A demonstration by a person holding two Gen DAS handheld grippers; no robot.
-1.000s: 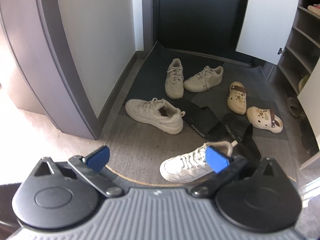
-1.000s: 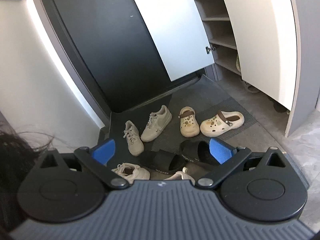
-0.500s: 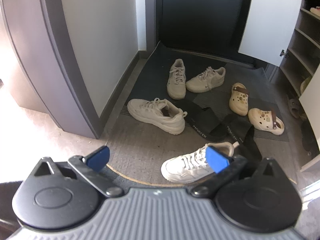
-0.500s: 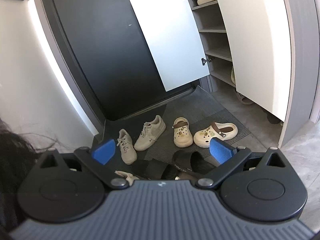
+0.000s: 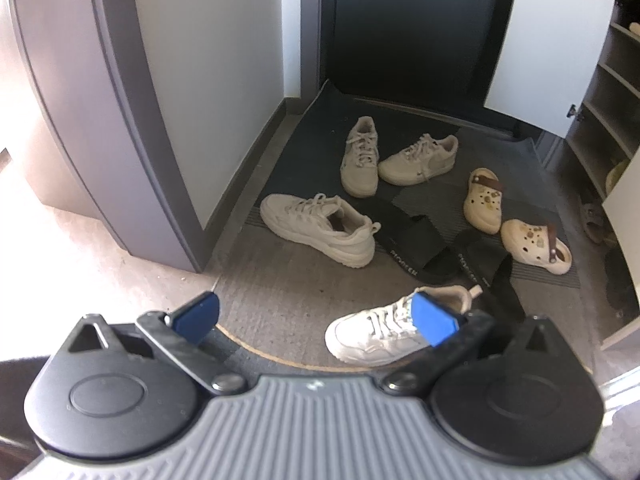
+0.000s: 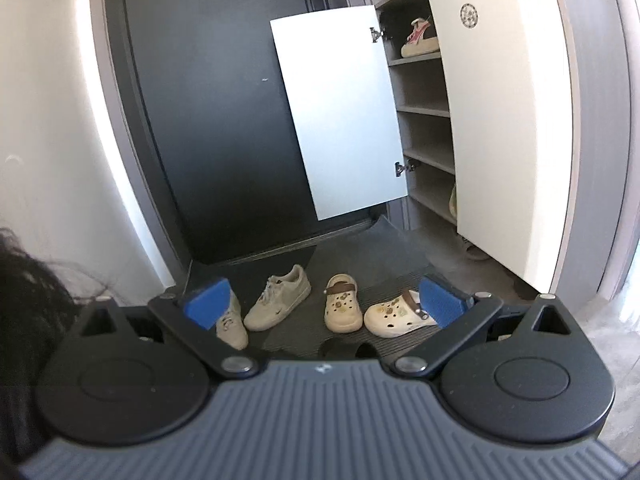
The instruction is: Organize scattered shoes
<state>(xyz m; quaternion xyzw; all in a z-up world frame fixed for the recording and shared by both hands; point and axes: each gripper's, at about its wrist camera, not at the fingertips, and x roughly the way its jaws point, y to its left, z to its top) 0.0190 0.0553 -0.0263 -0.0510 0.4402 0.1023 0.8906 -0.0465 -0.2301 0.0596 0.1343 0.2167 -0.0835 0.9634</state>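
Observation:
Shoes lie scattered on a dark entry mat (image 5: pixel 280 312). Nearest my left gripper (image 5: pixel 316 316) is a white sneaker (image 5: pixel 380 332), partly behind the right blue pad. A second white sneaker (image 5: pixel 320 228) lies further left. Two beige sneakers (image 5: pixel 360 156) (image 5: pixel 420 160), two black slides (image 5: pixel 416 248) (image 5: pixel 484 264) and two cream clogs (image 5: pixel 482 200) (image 5: pixel 534 246) sit beyond. The left gripper is open and holds nothing. My right gripper (image 6: pixel 326 304) is open too, held high above the beige sneaker (image 6: pixel 280 298) and the clogs (image 6: pixel 342 304) (image 6: pixel 394 316).
A shoe cabinet (image 6: pixel 424 112) stands at the right with its white door (image 6: pixel 340 112) swung open and a pink shoe (image 6: pixel 420 38) on a top shelf. The black entry door (image 6: pixel 216 120) is behind the mat. A grey wall corner (image 5: pixel 132 120) juts in at left.
The right gripper has tilted upward, so the nearer shoes dropped out of view and more of the cabinet shows. The left view has pulled back slightly. No shoe has moved.

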